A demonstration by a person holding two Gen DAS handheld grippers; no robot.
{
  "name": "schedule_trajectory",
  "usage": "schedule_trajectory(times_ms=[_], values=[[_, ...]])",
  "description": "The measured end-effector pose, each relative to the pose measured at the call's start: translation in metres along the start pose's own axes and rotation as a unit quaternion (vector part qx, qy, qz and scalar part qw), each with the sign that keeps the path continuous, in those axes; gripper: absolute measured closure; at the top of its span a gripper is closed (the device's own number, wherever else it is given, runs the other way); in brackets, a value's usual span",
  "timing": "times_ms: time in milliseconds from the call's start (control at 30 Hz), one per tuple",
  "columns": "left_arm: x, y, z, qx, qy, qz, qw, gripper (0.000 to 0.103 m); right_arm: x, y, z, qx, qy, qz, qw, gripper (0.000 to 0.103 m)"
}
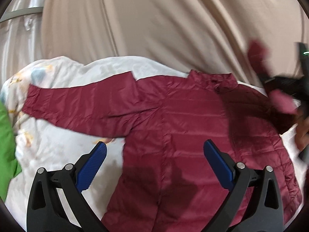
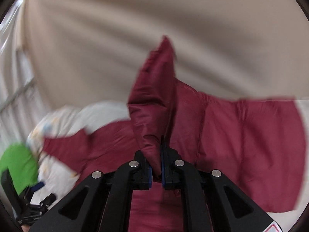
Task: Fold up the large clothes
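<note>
A dark red quilted jacket (image 1: 183, 119) lies spread on a white patterned quilt (image 1: 58, 139), collar away from me, one sleeve (image 1: 77, 104) stretched out to the left. My left gripper (image 1: 154, 150) hovers open above the jacket's lower body, nothing between its blue pads (image 1: 92, 166). My right gripper (image 2: 155, 166) is shut on the other sleeve (image 2: 154, 104), which rises lifted and folded between the pads. In the left wrist view that raised sleeve (image 1: 256, 52) and the right gripper show blurred at the right edge.
A beige curtain (image 1: 154, 19) hangs behind the bed. A green garment (image 1: 5, 139) lies at the left edge of the quilt. White fabric and a grey rail (image 1: 21, 13) stand at the far left. A hand (image 1: 302, 135) shows at the right edge.
</note>
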State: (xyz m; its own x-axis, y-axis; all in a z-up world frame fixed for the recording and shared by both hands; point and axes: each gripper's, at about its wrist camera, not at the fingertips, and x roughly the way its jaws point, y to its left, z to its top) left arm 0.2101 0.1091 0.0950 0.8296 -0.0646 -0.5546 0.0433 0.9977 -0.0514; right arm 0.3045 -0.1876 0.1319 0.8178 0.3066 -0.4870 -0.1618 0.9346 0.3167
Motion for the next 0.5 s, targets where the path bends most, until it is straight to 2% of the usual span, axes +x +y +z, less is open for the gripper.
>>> schedule_trajectory(times_ms=[100,200,233,267,333,367,433,500], values=[[0.011,0.0,0.01,-0.011,0.008,-0.024,0.9996,0.005,0.069,0.053,-0.037,-0.032,0.076,0.031,0.996,0.088],[0.029,0.004,0.017,-0.031,0.025,-0.043,0.9983,0.005,0.118,0.074,-0.068,-0.052,0.145,0.024,0.988,0.075],[0.038,0.007,0.019,-0.04,0.035,-0.05,0.9973,0.005,0.12,0.078,-0.074,-0.059,0.156,0.019,0.986,0.073],[0.047,0.01,0.02,-0.051,0.048,-0.058,0.9959,0.005,0.114,0.078,-0.078,-0.066,0.158,0.021,0.985,0.071],[0.064,0.015,0.02,-0.069,0.07,-0.066,0.993,0.005,0.094,0.063,-0.078,-0.064,0.149,0.031,0.986,0.052],[0.071,0.016,0.019,-0.075,0.078,-0.069,0.9917,0.005,0.08,0.056,-0.073,-0.063,0.138,0.033,0.988,0.049],[0.089,0.015,0.019,-0.079,0.09,-0.063,0.9907,0.005,0.039,0.029,-0.069,-0.061,0.099,0.006,0.993,0.041],[0.106,0.008,0.021,-0.07,0.103,-0.069,0.9899,0.005,0.006,-0.006,-0.064,-0.055,0.073,-0.045,0.995,0.041]])
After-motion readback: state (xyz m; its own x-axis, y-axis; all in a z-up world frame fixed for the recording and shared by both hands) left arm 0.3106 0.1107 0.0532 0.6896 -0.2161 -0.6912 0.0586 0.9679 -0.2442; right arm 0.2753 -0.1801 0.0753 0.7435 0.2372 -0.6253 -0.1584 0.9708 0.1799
